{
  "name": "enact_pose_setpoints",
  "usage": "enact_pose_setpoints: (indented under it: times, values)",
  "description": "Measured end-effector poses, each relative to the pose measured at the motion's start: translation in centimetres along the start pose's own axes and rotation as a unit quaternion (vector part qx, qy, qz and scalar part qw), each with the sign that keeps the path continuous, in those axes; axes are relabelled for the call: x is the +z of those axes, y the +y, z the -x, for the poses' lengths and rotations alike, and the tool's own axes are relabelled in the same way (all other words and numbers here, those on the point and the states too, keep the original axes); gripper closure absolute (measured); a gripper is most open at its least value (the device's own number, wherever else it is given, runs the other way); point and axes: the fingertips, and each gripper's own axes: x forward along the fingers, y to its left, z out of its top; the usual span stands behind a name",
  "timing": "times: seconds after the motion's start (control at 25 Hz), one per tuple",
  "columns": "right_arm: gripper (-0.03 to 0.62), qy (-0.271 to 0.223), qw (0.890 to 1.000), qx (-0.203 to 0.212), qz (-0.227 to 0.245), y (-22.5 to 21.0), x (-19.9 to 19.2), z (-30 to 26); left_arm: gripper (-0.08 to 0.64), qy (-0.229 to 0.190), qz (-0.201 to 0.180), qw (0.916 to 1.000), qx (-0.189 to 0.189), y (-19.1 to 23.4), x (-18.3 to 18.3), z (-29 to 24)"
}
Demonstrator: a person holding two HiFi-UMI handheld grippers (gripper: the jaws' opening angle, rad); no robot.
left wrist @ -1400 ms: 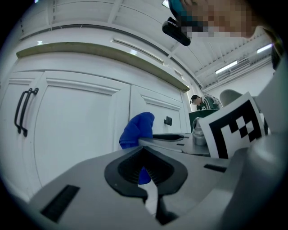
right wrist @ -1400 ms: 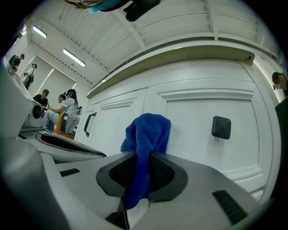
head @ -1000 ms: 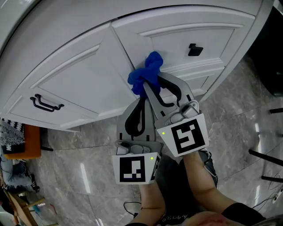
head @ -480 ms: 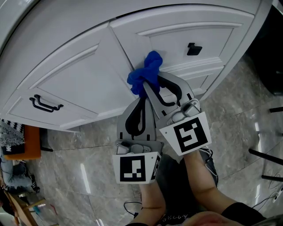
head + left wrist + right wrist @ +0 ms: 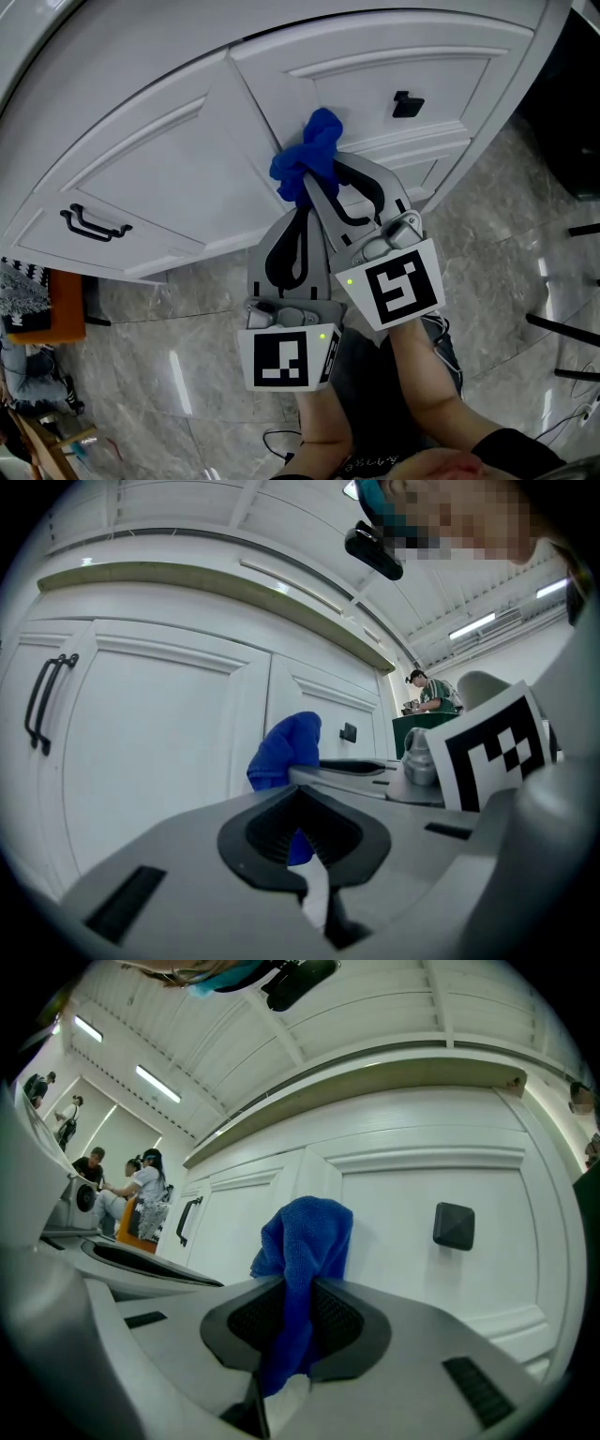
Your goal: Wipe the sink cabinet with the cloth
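Clamping a blue cloth (image 5: 305,1237) in the right hand-held gripper (image 5: 295,1321), jaws shut on its lower folds, bunched top standing out past the tips. Held up to the white sink cabinet (image 5: 159,159), at the upright strip between two panelled doors; touching the paint or just off it, cannot tell. Black square knob (image 5: 454,1225) on the door to the right of the cloth, well apart from it. Black bar handle (image 5: 94,222) far off on the left door. Left hand-held gripper (image 5: 305,855) tucked just beside and partly under the right one, jaws together with nothing pinched; only a strip of blue seen through the rounded opening between them. Both marker cubes facing up toward the head camera, side by side and near each other. Grey marbled floor (image 5: 178,366) below the cabinet. Several people (image 5: 141,1185) small in the far background of the right gripper view, left of the cabinet.
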Motion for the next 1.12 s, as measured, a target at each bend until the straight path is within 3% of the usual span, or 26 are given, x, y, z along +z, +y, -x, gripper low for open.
enact_pose_setpoints:
  times: [0.64,0.8,1.12]
  values:
    - [0.512,0.026,0.999,-0.032,0.033,-1.6,-0.5,0.7,0.555,-0.006,-0.002,1.0,-0.006,-0.4,0.5,0.3]
    - [0.512,0.035,0.996,-0.062,0.044,-2.8,-0.7,1.2,0.555,-0.007,-0.002,1.0,-0.005,-0.5,0.6,0.4]
    - [0.512,0.032,0.995,-0.092,0.026,-5.1,-0.9,2.2,0.555,-0.006,-0.003,0.9999,-0.009,-0.9,0.6,0.3]
